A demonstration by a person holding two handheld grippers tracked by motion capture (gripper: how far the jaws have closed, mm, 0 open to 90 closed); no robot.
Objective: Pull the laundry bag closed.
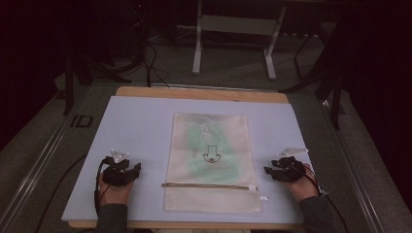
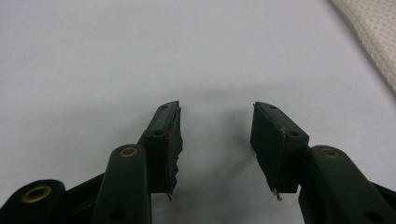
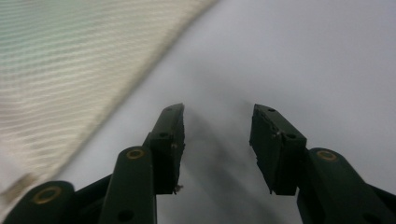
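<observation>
Both of my grippers rest low on the pale blue mat (image 1: 136, 121), jaws spread wide with nothing between them: the left gripper (image 1: 127, 167) well to the left of the mesh zip pouch (image 1: 210, 160), the right gripper (image 1: 279, 170) just beside its right edge. Between them the pouch lies flat, its zipper (image 1: 209, 186) across the near end with the pull at the right. Farther up, something green shows through the mesh. I judge nothing started; the whole job remains.
</observation>
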